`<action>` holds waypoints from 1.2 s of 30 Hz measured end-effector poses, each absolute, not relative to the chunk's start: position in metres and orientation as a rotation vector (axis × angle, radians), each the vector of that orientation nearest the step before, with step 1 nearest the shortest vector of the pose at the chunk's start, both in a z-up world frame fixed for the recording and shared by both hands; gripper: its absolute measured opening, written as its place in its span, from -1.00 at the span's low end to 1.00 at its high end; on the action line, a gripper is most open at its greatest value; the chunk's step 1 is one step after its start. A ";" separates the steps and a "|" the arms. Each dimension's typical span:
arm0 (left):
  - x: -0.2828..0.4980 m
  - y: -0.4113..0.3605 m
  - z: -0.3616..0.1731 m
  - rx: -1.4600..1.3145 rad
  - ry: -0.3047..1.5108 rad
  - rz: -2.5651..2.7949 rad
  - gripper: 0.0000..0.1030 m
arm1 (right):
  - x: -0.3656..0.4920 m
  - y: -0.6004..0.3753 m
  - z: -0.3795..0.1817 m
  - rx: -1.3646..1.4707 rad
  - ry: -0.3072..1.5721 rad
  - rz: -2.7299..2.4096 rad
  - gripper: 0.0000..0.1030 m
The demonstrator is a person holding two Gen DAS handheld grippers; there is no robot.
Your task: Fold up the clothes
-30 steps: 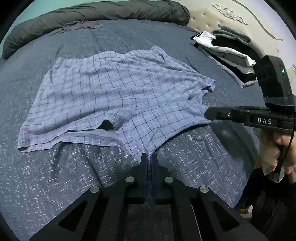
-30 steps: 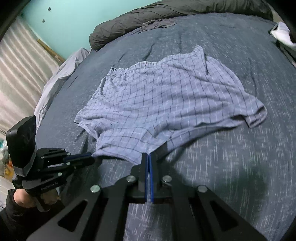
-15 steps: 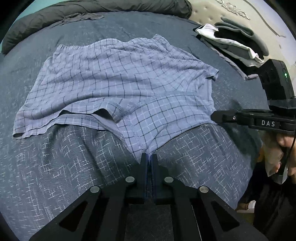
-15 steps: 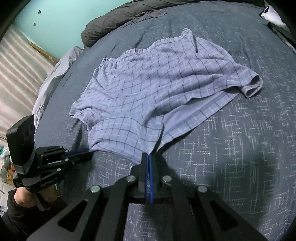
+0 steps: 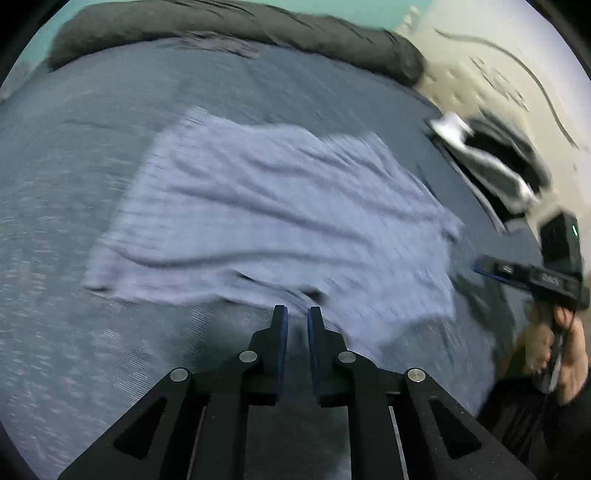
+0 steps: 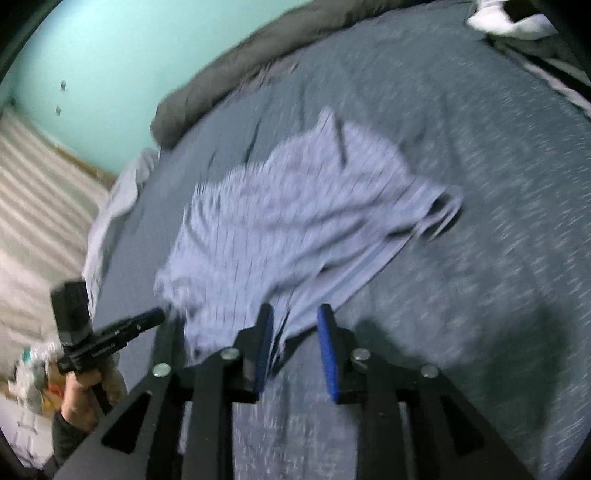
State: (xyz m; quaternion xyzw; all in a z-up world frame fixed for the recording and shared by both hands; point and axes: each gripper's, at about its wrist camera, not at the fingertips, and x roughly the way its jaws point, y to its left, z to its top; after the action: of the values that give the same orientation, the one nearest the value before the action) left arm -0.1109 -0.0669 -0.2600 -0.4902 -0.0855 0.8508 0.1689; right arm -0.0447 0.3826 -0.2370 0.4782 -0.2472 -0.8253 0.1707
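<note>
The left wrist camera sat just behind the left gripper (image 5: 296, 314), looking steeply down along its fingers at the checked shorts (image 5: 280, 221) just ahead on the bed (image 5: 55, 184), with the right gripper (image 5: 480, 264) at that view's right edge and a stack of clothes (image 5: 491, 162) beyond it by the headboard. The right wrist camera looked from behind the right gripper (image 6: 295, 314) in the same downward way, with the left gripper (image 6: 159, 315) at its left. Both blurred views shared the shorts (image 6: 295, 221), the bed (image 6: 480, 184), the dark duvet (image 5: 240, 26) (image 6: 221, 88) and the teal wall (image 6: 129, 55) far ahead.
</note>
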 end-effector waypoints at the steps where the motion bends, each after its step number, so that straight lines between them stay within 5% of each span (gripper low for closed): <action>1: -0.118 -0.079 -0.260 -1.390 -0.274 2.465 -0.74 | -0.049 0.390 -0.237 1.355 -0.725 -2.366 -0.47; 8: -0.158 -0.128 -0.271 -1.426 -0.408 2.611 -0.74 | -0.092 0.410 -0.234 1.386 -0.584 -2.465 -0.44; 21: -0.188 -0.127 -0.296 -1.522 -0.380 2.631 -0.74 | -0.212 0.376 -0.231 1.458 -0.181 -2.453 -0.35; 31: -0.189 -0.130 -0.299 -1.528 -0.391 2.625 -0.74 | -0.225 0.348 -0.265 1.580 0.113 -2.414 -0.35; 36: -0.188 -0.132 -0.300 -1.532 -0.392 2.624 -0.74 | -0.221 0.342 -0.274 1.573 0.197 -2.397 -0.82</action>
State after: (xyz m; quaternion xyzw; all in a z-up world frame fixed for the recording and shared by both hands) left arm -0.1884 -0.1318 -0.3000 -0.4995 -0.1279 0.8559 0.0389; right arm -0.2210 0.3417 -0.2736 0.5425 0.0678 -0.8266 0.1332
